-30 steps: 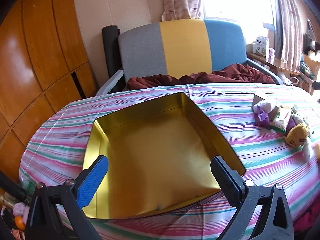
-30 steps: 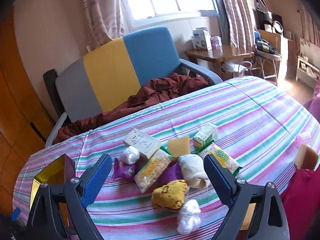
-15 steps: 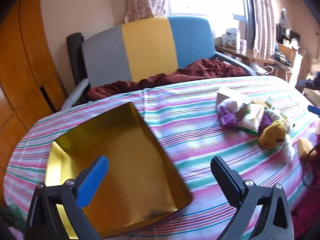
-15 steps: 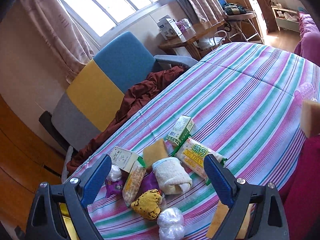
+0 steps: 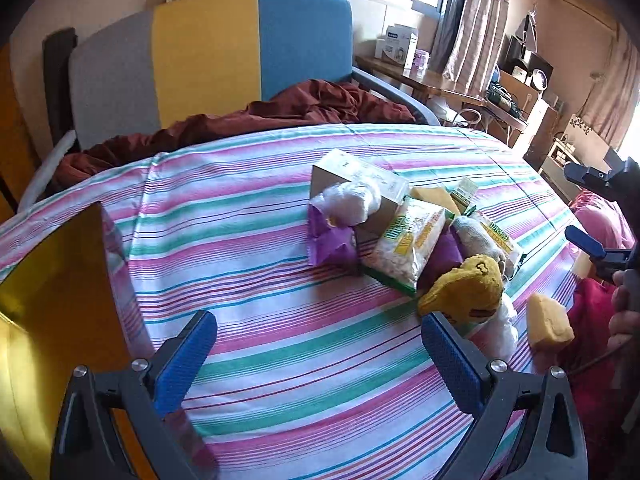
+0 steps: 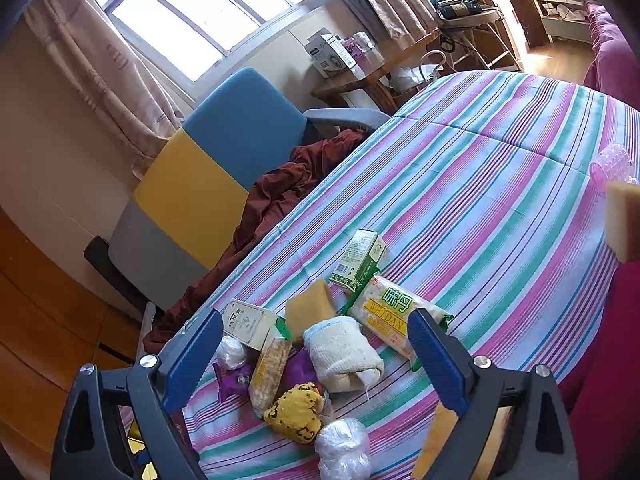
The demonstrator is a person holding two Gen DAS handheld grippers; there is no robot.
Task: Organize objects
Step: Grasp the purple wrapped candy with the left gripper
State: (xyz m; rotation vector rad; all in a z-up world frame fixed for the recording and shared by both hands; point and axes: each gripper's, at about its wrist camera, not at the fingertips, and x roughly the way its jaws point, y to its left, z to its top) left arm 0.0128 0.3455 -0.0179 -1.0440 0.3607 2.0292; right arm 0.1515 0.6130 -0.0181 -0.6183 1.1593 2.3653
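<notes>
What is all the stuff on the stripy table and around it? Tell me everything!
Tin box: 1, gold, table's left edge.
Snack packets: 2, white-green, in the pile.
Cartons: 2, green and cream, pile's far side.
Purple wrappers: 2, in the pile.
Rolled cloth: 1, cream, pile centre.
Knitted thing: 1, yellow, pile's near side.
Plastic balls: 2, white.
Sponges: at least 2, yellow.
Table: 1, striped cloth.
Armchair: 1, grey-yellow-blue, behind.
Blanket: 1, maroon, on the armchair.
Left gripper: jaws open, empty.
Right gripper: jaws open, empty.

Spread tongs (image 5: 318, 354) over striped tablecloth (image 5: 280, 280)
</notes>
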